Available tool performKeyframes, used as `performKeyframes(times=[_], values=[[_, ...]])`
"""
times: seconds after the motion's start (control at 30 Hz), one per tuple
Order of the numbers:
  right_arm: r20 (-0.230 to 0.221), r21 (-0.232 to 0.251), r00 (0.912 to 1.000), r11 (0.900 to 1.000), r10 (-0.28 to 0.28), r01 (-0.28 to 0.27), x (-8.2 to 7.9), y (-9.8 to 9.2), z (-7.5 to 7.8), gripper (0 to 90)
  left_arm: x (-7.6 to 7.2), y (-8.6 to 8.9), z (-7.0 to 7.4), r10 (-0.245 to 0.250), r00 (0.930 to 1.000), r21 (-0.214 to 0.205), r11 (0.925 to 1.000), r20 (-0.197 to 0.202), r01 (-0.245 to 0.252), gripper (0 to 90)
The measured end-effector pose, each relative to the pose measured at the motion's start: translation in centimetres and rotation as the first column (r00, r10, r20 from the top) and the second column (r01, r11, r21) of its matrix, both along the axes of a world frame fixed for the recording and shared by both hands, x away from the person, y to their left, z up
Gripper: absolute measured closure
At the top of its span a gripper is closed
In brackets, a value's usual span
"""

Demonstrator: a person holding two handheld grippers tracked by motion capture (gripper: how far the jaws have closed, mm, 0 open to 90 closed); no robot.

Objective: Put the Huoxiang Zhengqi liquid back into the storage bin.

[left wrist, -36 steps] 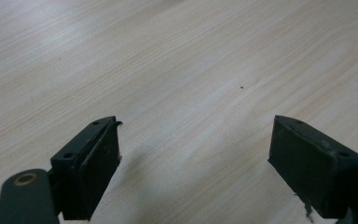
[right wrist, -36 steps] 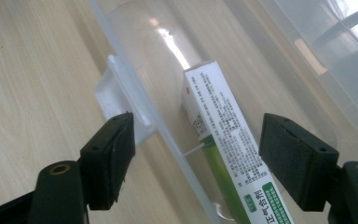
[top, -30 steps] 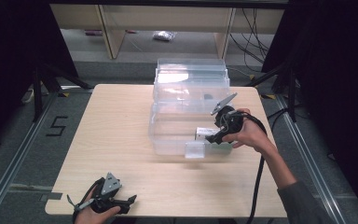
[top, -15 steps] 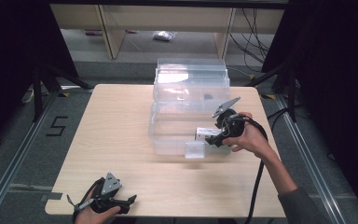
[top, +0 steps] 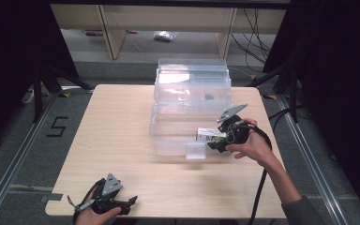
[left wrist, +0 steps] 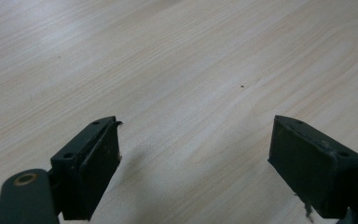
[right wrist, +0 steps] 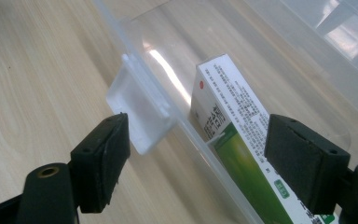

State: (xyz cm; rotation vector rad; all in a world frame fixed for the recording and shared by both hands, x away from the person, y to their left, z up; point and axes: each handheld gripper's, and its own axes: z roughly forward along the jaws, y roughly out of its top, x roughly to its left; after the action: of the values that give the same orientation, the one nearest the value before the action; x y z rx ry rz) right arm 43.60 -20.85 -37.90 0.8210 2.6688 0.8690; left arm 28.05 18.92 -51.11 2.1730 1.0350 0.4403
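Observation:
A clear plastic bin (top: 176,140) stands mid-table with its lid (top: 192,77) folded back. A white and green carton (top: 207,135) stands on edge inside the bin's front right corner, against the wall. My right gripper (top: 214,142) reaches over that front rim. Its jaws have just been opening and straddle the wall and the carton (right wrist: 228,121) without pressing on it; the bin's latch tab (right wrist: 140,112) lies by the left jaw. My left gripper (top: 130,202) rests at the table's near left edge, open (left wrist: 193,158) over bare wood.
The wooden table (top: 108,122) has free room left of the bin and along the front. Metal floor rails (top: 9,164) run along both sides. A shelf unit (top: 168,18) stands behind the table, with cables (top: 255,23) at its right.
The right hand has shifted slightly at the bin's front right rim, and the carton stays inside the bin. The left gripper has not moved.

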Motion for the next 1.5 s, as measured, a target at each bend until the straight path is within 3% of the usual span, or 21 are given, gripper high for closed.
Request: performKeyframes(times=[0.2, 0.27, 0.3, 0.33, 0.47, 0.53, 0.6, 0.63, 0.7, 0.73, 0.77, 0.8, 0.97, 1.03, 1.1, 1.23, 1.27, 1.3, 1.33, 1.37, 1.5], values=[[-0.01, 0.027, 0.9995, 0.9992, -0.03, 0.03, -0.7, 0.0, -0.1, 22.4, 0.0, 0.0, 0.0, 0.009, 1.0, -0.007, 0.9999, -0.001, -0.009, 15.6], [0.002, 0.046, 0.9997, 0.9986, -0.026, 0.026, -0.7, 0.0, -0.3, 22.2, 0.0, 0.0, 0.1, -0.001, 1.0, 0.003, 1.0, -0.005, 0.001, 15.6], [0.034, 0.035, 0.9994, 0.9994, -0.003, 0.002, -0.7, -0.1, -0.5, 21.8, 0.0, 0.0, 0.1, -0.004, 1.0, 0.004, 1.0, -0.007, 0.004, 15.6], [-0.005, 0.045, 0.9995, 0.9985, -0.032, 0.032, -1.0, 0.0, -0.3, 21.6, 0.0, 0.0, 0.0, -0.001, 1.0, 0.003, 1.0, -0.006, 0.001, 15.6], [0.009, 0.076, 0.9998, 0.997, -0.019, 0.018, -1.3, 0.1, -0.7, 20.8, 0.0, 0.0, 0.1, 0.0, 1.0, 0.002, 1.0, -0.004, 0.0, 15.6], [0.026, 0.068, 0.9996, 0.9977, 0.002, -0.004, -1.5, 0.0, -0.9, 20.9, 0.0, 0.0, 0.0, 0.008, 1.0, -0.008, 0.9999, -0.002, -0.008, 15.6], [-0.003, 0.074, 0.9995, 0.9968, -0.031, 0.032, -2.1, 0.2, -1.1, 20.8, 0.0, 0.0, 0.0, 0.009, 1.0, -0.007, 0.9999, -0.001, -0.009, 15.6], [0.028, 0.083, 0.9996, 0.9965, -0.009, 0.007, -2.1, 0.2, -1.4, 20.7, 0.0, 0.0, 0.0, 0.008, 1.0, -0.007, 0.9999, -0.002, -0.008, 15.6], [0.024, 0.075, 0.9997, 0.9971, 0.001, -0.002, -2.3, 0.2, -1.5, 20.8, 0.0, -0.1, 0.0, 0.008, 1.0, -0.009, 0.9999, -0.002, -0.008, 15.6], [0.058, 0.088, 0.9983, 0.9961, -0.002, -0.003, -2.5, 0.1, -1.6, 20.7, -0.1, -0.1, 0.0, 0.006, 1.0, -0.015, 0.9999, 0.001, -0.006, 15.6], [0.03, 0.089, 0.9995, 0.996, 0.002, -0.005, -2.8, 0.1, -1.5, 20.7, 0.0, 0.0, 0.0, 0.001, 1.0, -0.003, 1.0, 0.001, -0.001, 15.6], [0.048, 0.103, 0.9988, 0.9947, -0.004, -0.001, -2.9, 0.1, -1.7, 20.6, 0.0, 0.0, 0.1, 0.0, 1.0, 0.005, 1.0, -0.005, 0.0, 15.6], [0.043, 0.103, 0.9991, 0.9947, -0.004, -0.001, -3.6, 0.1, -2.1, 20.3, 0.0, -0.1, 0.0, 0.01, 1.0, -0.01, 0.9999, -0.002, -0.01, 15.6], [0.031, 0.097, 0.9994, 0.9952, -0.012, 0.009, -3.9, 0.1, -2.2, 20.2, 0.0, 0.1, 0.1, -0.002, 1.0, 0.006, 1.0, -0.006, 0.002, 15.6], [0.051, 0.109, 0.9987, 0.994, -0.003, -0.002, -4.1, 0.1, -2.5, 20.2, 0.0, -0.1, 0.0, 0.007, 1.0, -0.008, 0.9999, -0.003, -0.007, 15.6], [0.024, 0.113, 0.9996, 0.9935, -0.016, 0.013, -4.5, 0.0, -2.5, 20.1, 0.0, 0.0, 0.1, 0.001, 1.0, 0.001, 1.0, -0.004, -0.001, 15.6], [0.031, 0.121, 0.9995, 0.9926, -0.003, -0.001, -4.5, 0.0, -2.7, 20.1, 0.0, 0.0, 0.0, 0.006, 1.0, -0.006, 1.0, -0.003, -0.006, 15.6], [0.036, 0.117, 0.9989, 0.9928, -0.029, 0.024, -4.7, 0.0, -2.8, 20.1, 0.0, 0.0, 0.0, 0.007, 1.0, -0.007, 0.9999, -0.002, -0.008, 15.6], [0.052, 0.13, 0.9986, 0.9914, 0.008, -0.015, -4.5, 0.0, -2.9, 20.0, 0.0, -0.1, 0.0, 0.008, 1.0, -0.007, 0.9999, -0.001, -0.008, 15.6], [0.031, 0.118, 0.9995, 0.993, -0.008, 0.004, -4.7, -0.1, -2.8, 19.8, -0.1, -0.1, 0.1, 0.006, 1.0, -0.015, 0.9999, -0.004, -0.006, 15.6], [0.05, 0.123, 0.9987, 0.9924, -0.008, 0.001, -5.0, -0.4, -3.0, 19.9, -0.1, 0.0, 0.1, -0.001, 1.0, -0.009, 1.0, -0.005, 0.001, 15.6]])
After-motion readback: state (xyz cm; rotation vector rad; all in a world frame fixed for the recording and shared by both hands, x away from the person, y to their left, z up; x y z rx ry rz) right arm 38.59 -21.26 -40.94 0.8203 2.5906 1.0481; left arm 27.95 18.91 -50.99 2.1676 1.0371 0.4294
